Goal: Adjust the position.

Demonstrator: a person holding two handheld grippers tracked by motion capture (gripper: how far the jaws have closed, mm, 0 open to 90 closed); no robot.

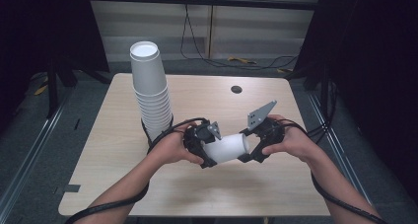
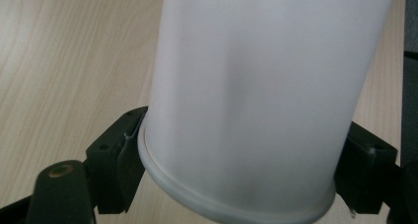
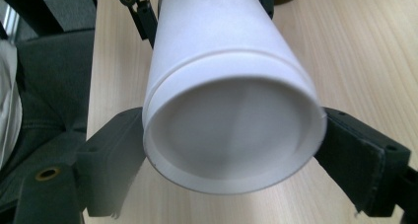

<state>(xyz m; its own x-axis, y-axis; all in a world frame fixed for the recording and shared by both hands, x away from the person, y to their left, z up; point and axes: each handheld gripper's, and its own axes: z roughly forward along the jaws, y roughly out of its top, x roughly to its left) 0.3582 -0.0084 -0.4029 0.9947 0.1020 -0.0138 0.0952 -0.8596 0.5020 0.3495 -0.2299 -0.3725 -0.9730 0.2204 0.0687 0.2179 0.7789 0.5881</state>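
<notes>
A white paper cup (image 1: 226,147) lies on its side in the air just above the wooden table (image 1: 276,189), between both hand-held grippers. My left gripper (image 1: 207,153) is shut on its rolled mouth end; in the left gripper view both jaws press the rim of the cup (image 2: 256,86). My right gripper (image 1: 249,151) is at the base end. In the right gripper view the recessed bottom of the cup (image 3: 231,130) faces the camera. The right gripper (image 3: 231,160) has a jaw on each side of the base, parted and not squeezing it.
A tall stack of upside-down white cups (image 1: 150,91) stands at the table's left middle, just behind the left hand. A small dark hole (image 1: 236,89) is in the far table top. Black cables trail from both grippers. Dark frames flank the table.
</notes>
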